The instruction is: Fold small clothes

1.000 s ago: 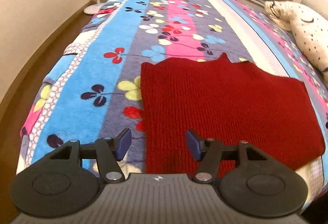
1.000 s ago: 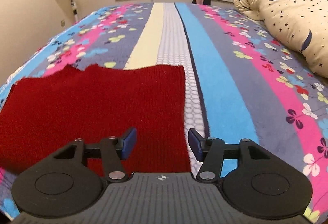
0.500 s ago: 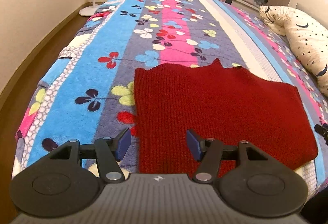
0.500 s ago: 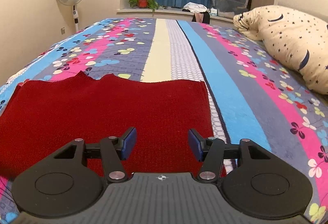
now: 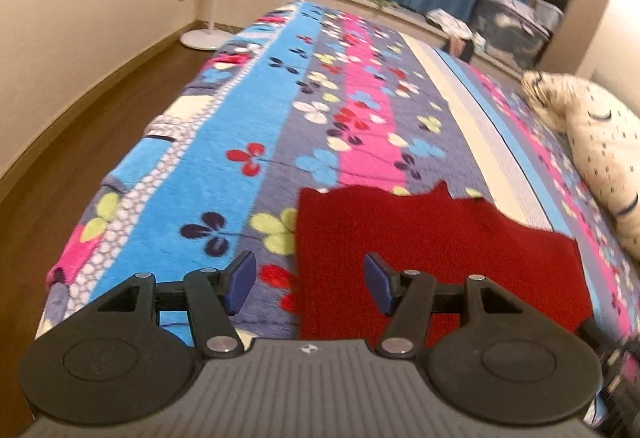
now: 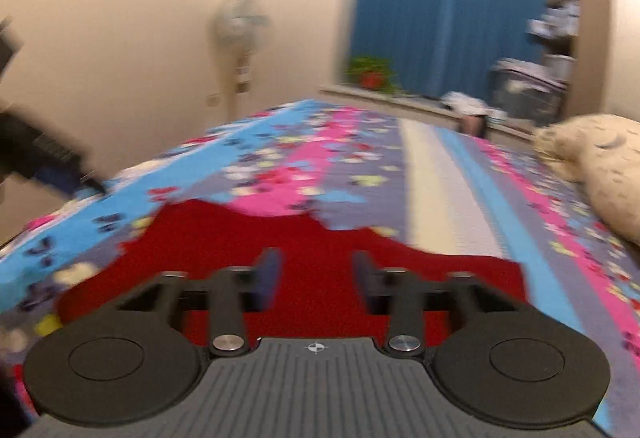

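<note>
1. Where it lies flat on the flower-patterned striped fleece blanket (image 5: 240,157) of the bed, the dark red knitted garment (image 5: 440,238) has its left edge running up between the jaws of the left gripper (image 5: 306,278). Most of the knit spreads to the right of them.
2. In the right wrist view the same garment (image 6: 240,238) fills the ground below and ahead of the right gripper (image 6: 316,278), and its notched far edge is turned away from the camera.
3. The only marking is a small cross-in-circle sign on each gripper's ribbed grey body.
4. Left jaws: spread wide, blue pads apart, holding nothing.
5. Right jaws: closing. The blurred frame shows a gap, with nothing pinched between the pads.
</note>
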Demonstrator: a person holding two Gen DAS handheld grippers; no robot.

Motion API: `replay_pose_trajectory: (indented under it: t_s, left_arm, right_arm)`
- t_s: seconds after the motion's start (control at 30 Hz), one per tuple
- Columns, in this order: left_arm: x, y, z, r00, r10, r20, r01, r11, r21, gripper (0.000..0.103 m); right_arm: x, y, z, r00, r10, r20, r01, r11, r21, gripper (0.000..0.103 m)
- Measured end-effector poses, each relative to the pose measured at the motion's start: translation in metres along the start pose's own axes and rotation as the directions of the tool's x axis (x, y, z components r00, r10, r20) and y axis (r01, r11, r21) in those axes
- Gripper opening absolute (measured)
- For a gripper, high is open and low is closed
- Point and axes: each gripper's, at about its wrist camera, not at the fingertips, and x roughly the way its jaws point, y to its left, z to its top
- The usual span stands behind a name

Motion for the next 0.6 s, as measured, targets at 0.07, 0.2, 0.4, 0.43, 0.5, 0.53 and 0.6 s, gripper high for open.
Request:
replay_pose_trajectory:
  t_s: [0.07,0.2,0.4,0.43,0.5,0.53,0.6]
  left_arm:
    - [-0.001,0.008,0.001,1.0,0.005,-0.003,-0.006,1.0,-0.02,0.065]
    - [-0.001,0.017,-0.001,1.0,0.007,-0.017,-0.008,0.999,-0.032,0.065]
    - [0.001,0.031,-0.001,1.0,-0.001,-0.03,-0.001,0.998,-0.06,0.065]
    - [0.001,0.033,0.0,1.0,-0.004,-0.03,0.002,0.998,-0.067,0.065]
    - [0.001,0.037,0.001,1.0,-0.012,-0.029,0.01,0.997,-0.08,0.065]
    - [0.001,0.039,0.003,0.999,-0.017,-0.028,0.014,0.996,-0.085,0.065]
    - [0.001,0.041,0.004,0.999,-0.023,-0.026,0.021,0.996,-0.092,0.065]
  right_arm:
    - [0.005,0.032,-0.004,0.998,0.065,-0.017,-0.066,0.997,-0.049,0.005]
    - [0.013,0.09,-0.013,0.981,0.183,-0.066,-0.191,0.968,-0.163,0.007]
    - [0.023,0.157,-0.03,0.966,0.233,-0.113,-0.259,0.9,-0.35,0.05]
    - [0.025,0.164,-0.033,0.963,0.238,-0.125,-0.268,0.887,-0.376,0.05]
    - [0.032,0.177,-0.039,0.958,0.242,-0.154,-0.285,0.864,-0.416,0.05]
    - [0.035,0.18,-0.042,0.96,0.23,-0.163,-0.279,0.855,-0.437,0.05]
    - [0.043,0.189,-0.048,0.968,0.18,-0.177,-0.245,0.843,-0.479,0.05]
